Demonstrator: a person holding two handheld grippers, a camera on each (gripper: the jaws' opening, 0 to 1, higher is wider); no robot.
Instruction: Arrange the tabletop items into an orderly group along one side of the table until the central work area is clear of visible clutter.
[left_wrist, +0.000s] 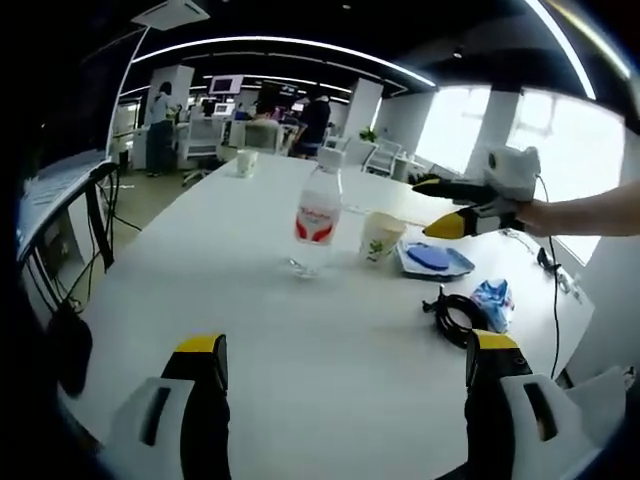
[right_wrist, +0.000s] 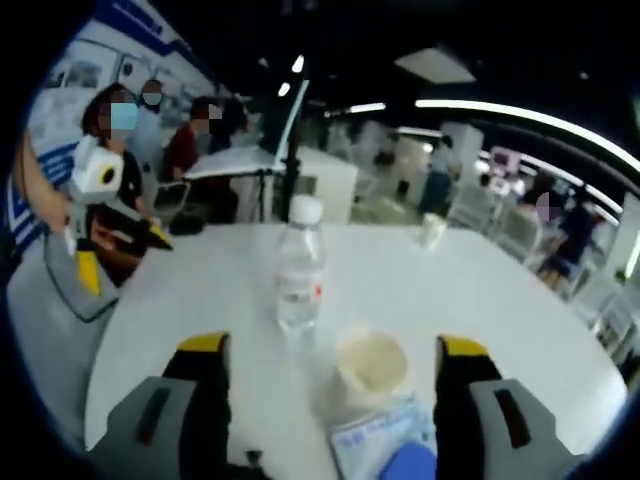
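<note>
On the white table (left_wrist: 230, 300) a clear water bottle (left_wrist: 318, 215) with a red label stands upright near the middle. A paper cup (left_wrist: 381, 238) stands just right of it, then a blue and white packet (left_wrist: 432, 258). My left gripper (left_wrist: 348, 345) is open at the near edge with nothing between its jaws. My right gripper (left_wrist: 425, 208) comes in from the right, open, above the packet. In the right gripper view, my right gripper (right_wrist: 333, 346) hangs open over the cup (right_wrist: 371, 365) and packet (right_wrist: 385, 435), with the bottle (right_wrist: 299, 268) beyond.
A coiled black cable (left_wrist: 455, 315) and a crumpled blue-white wrapper (left_wrist: 493, 300) lie at the near right. A second cup (left_wrist: 246, 162) stands at the table's far end. People sit and stand around desks behind. The left gripper (right_wrist: 120, 255) shows at far left.
</note>
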